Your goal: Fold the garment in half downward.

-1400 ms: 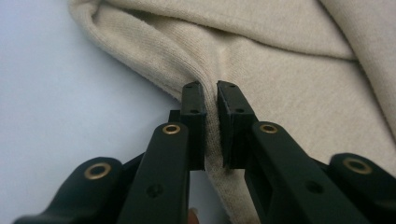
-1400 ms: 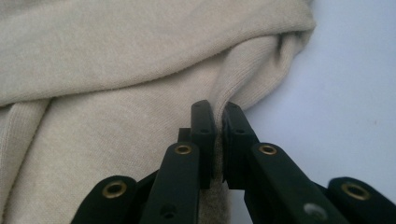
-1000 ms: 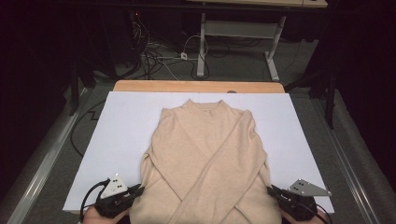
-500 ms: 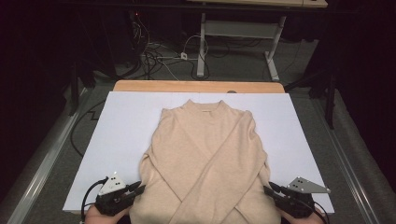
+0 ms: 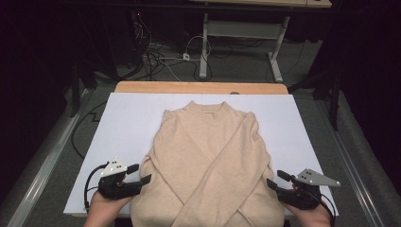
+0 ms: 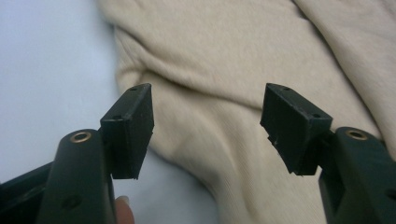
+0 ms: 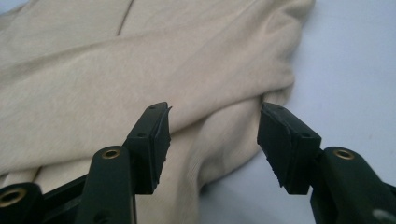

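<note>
A beige sweater lies flat on the white sheet, neck away from me, both sleeves folded across the front. My left gripper sits at the sweater's near left edge; its jaws have just been opening and stand apart over the knit without touching it. My right gripper is at the near right edge; its jaws have also just been opening, and the folded sleeve edge lies beyond the gap, not pressed by the pads.
The white sheet covers a wooden table whose far edge shows. Bare sheet lies left and right of the sweater. Cables and a desk frame stand on the floor beyond. Metal rails run along both sides.
Both grippers were shut against the sweater's lower edges; now their jaws have spread, let go of the cloth, and both hands have drawn slightly outward and up.
</note>
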Demonstrator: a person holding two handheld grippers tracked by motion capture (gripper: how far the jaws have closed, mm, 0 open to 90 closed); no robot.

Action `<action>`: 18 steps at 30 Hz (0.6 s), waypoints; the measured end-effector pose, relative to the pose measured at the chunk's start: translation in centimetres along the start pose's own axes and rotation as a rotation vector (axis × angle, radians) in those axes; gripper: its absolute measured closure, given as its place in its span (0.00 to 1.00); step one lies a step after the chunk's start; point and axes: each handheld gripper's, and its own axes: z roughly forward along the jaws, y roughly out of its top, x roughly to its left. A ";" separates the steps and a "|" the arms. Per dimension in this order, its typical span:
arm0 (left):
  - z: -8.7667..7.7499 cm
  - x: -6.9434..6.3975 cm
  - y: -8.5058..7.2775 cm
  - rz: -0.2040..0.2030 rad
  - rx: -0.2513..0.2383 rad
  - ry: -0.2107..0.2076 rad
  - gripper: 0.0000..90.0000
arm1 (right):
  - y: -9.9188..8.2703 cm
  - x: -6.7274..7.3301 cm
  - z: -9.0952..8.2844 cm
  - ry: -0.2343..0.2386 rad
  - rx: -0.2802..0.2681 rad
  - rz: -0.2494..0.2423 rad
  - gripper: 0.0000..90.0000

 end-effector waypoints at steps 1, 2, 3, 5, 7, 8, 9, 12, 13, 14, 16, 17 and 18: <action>0.3 0.2 0.4 0.003 0.002 0.009 0.35 | 0.4 -0.2 0.3 -0.004 0.000 -0.003 0.50; 0.6 0.5 0.8 0.000 0.000 0.014 0.34 | 0.8 -0.4 0.5 -0.011 -0.001 -0.011 0.50; 0.9 0.8 1.2 -0.005 -0.005 0.021 0.34 | 1.2 -0.7 0.9 -0.021 -0.003 -0.017 0.51; 1.5 1.3 2.0 -0.011 -0.010 0.032 0.34 | 1.8 -1.5 1.7 -0.026 -0.003 0.001 0.52; 2.3 1.9 2.7 -0.016 -0.010 0.046 0.34 | 2.4 -2.3 2.6 -0.039 -0.001 0.017 0.55; 2.7 2.2 3.1 -0.022 -0.009 0.049 0.34 | 2.7 -2.8 3.2 -0.040 0.002 0.025 0.57; 3.1 2.5 3.5 -0.025 -0.006 0.052 0.34 | 2.9 -3.3 3.7 -0.044 0.004 0.029 0.57; 4.6 3.5 4.7 -0.036 0.005 0.067 0.34 | 3.7 -4.4 5.1 -0.055 0.005 0.052 0.59; 5.1 3.9 5.1 -0.044 0.008 0.068 0.34 | 4.0 -4.7 5.5 -0.055 0.005 0.059 0.59; 5.6 4.2 5.6 -0.051 0.010 0.072 0.34 | 4.3 -5.0 6.0 -0.060 0.006 0.058 0.59; 6.8 5.0 6.5 -0.067 0.019 0.080 0.34 | 5.1 -5.7 6.9 -0.063 0.005 0.072 0.60; 7.5 5.4 6.9 -0.076 0.020 0.084 0.35 | 5.6 -6.0 7.4 -0.060 0.007 0.076 0.60; 8.1 5.9 7.4 -0.089 0.026 0.082 0.35 | 6.0 -6.3 8.0 -0.060 0.012 0.081 0.60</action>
